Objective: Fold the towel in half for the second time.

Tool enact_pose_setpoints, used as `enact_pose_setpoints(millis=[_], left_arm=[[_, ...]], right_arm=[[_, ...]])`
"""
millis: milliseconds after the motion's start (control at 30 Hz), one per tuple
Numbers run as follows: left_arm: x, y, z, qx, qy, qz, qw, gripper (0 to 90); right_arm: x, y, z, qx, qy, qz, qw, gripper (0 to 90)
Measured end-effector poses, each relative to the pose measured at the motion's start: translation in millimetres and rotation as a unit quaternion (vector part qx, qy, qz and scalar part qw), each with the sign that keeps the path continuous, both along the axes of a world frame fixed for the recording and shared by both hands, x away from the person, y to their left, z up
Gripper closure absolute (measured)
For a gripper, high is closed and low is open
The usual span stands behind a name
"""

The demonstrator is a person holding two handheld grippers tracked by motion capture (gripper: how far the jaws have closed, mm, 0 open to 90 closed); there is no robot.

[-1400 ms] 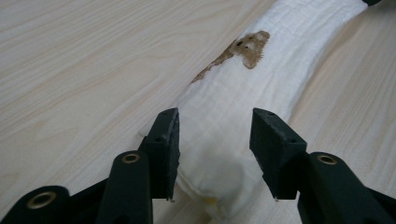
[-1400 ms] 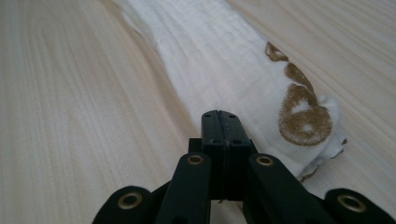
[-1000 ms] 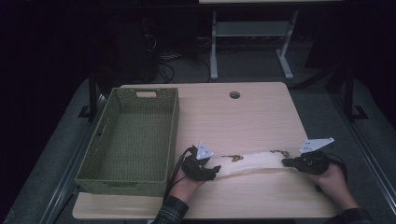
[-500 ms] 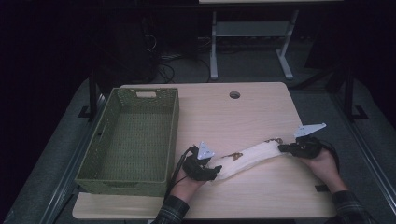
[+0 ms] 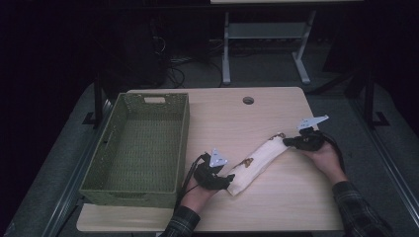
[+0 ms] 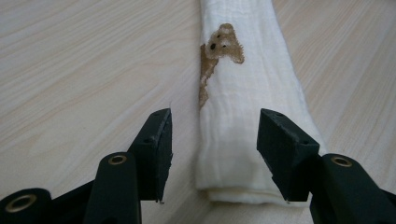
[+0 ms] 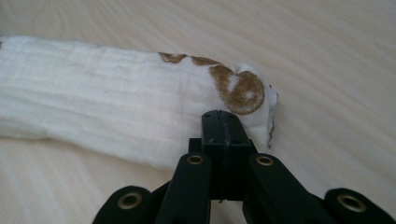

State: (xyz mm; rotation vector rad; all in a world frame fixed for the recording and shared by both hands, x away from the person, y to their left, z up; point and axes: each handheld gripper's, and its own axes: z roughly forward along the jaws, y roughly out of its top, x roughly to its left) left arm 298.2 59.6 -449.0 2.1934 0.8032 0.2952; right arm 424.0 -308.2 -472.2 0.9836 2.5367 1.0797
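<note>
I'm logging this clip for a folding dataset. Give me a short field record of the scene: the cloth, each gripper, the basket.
cloth: white folded cloth with brown prints, lying as a long strip on the table
left gripper: left gripper open, jaws either side of the strip's near end
right gripper: right gripper shut on the strip's other end
basket: green basket, nothing inside, left of the cloth
</note>
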Motion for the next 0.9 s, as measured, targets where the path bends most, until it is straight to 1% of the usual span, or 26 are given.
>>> enact_pose_setpoints(millis=[33, 67, 133, 167, 200, 233, 300, 333, 367, 433, 467, 500, 533, 567, 600, 633, 667, 700, 767, 867, 900], left_arm=[[0.9, 0.1, -0.2, -0.001, 0.001, 0.001, 1.0, 45.2], [1.9, -0.2, -0.5, -0.003, 0.003, 0.002, 1.0, 45.8], [5.2, -0.3, 0.0, -0.001, 0.008, -0.003, 1.0, 48.6], [7.0, -0.8, 0.4, 0.002, 0.012, -0.004, 0.9999, 52.0], [9.3, -1.8, 0.1, 0.003, 0.012, -0.004, 0.9999, 54.6], [11.5, -3.1, -0.2, 0.006, 0.015, -0.003, 0.9999, 58.4], [15.9, -5.3, -1.5, 0.017, 0.018, 0.001, 0.9997, 66.5], [18.9, -6.4, -3.0, 0.024, 0.016, 0.004, 0.9996, 70.6], [20.6, -6.8, -3.9, 0.027, 0.019, 0.006, 0.9994, 74.8], [25.3, -7.2, -7.2, 0.04, 0.021, 0.005, 0.999, 80.5], [27.5, -8.1, -10.0, 0.053, 0.021, 0.004, 0.9984, 82.1], [28.4, -8.7, -12.1, 0.057, 0.025, 0.005, 0.9981, 82.7], [29.7, -8.2, -13.6, 0.053, 0.026, 0.002, 0.9982, 83.7], [29.4, -8.6, -13.7, 0.047, 0.035, 0.004, 0.9983, 85.0], [29.1, -8.8, -13.2, 0.05, 0.034, 0.001, 0.9982, 85.4], [27.5, -9.7, -13.2, 0.046, 0.039, 0.0, 0.9982, 85.7], [25.2, -10.8, -13.4, 0.038, 0.044, -0.004, 0.9983, 85.9], [24.0, -11.2, -13.2, 0.039, 0.046, -0.011, 0.9981, 86.5], [21.4, -12.9, -13.0, 0.034, 0.051, -0.021, 0.9979, 86.9], [15.7, -18.6, -11.9, 0.024, 0.059, -0.039, 0.9972, 87.2], [14.3, -20.2, -11.8, 0.02, 0.059, -0.043, 0.9971, 87.2]], right_arm=[[1.8, 0.6, -0.5, 0.001, -0.002, 0.001, 1.0, 89.6], [2.8, 1.4, -0.9, 0.007, 0.0, -0.003, 1.0, 89.3], [1.2, 0.7, 0.2, 0.007, -0.006, -0.008, 0.9999, 78.9], [-1.0, -1.6, 2.5, 0.007, -0.012, -0.006, 0.9999, 73.9], [-4.8, -3.0, 5.8, 0.015, -0.01, -0.013, 0.9998, 71.6], [-7.5, -5.8, 8.5, 0.021, -0.017, -0.012, 0.9996, 68.3], [-15.2, -8.8, 13.8, 0.036, -0.013, -0.016, 0.9992, 61.0], [-17.5, -9.7, 15.1, 0.037, -0.013, -0.014, 0.9991, 59.1], [-21.5, -10.7, 16.9, 0.035, -0.017, -0.013, 0.9992, 56.6], [-26.2, -11.1, 18.4, 0.036, -0.021, -0.015, 0.999, 52.5], [-26.8, -11.4, 18.6, 0.037, -0.021, -0.013, 0.999, 50.7], [-26.7, -11.1, 18.5, 0.039, -0.024, -0.011, 0.9989, 48.8], [-26.8, -10.6, 19.1, 0.04, -0.022, -0.014, 0.9988, 47.4], [-26.2, -10.2, 19.3, 0.041, -0.022, -0.014, 0.9988, 46.0], [-25.5, -9.0, 19.0, 0.042, -0.021, -0.014, 0.9988, 44.7], [-25.0, -8.3, 18.6, 0.042, -0.021, -0.013, 0.9988, 43.7], [-24.7, -7.4, 17.9, 0.04, -0.022, -0.011, 0.9989, 43.0], [-24.8, -5.8, 17.3, 0.039, -0.018, -0.012, 0.999, 42.0], [-24.5, -5.6, 16.8, 0.035, -0.022, -0.01, 0.9991, 41.0], [-25.4, -6.2, 18.3, 0.039, -0.021, -0.017, 0.9989, 40.1], [-25.1, -7.2, 18.4, 0.04, -0.026, -0.014, 0.9987, 40.0]])
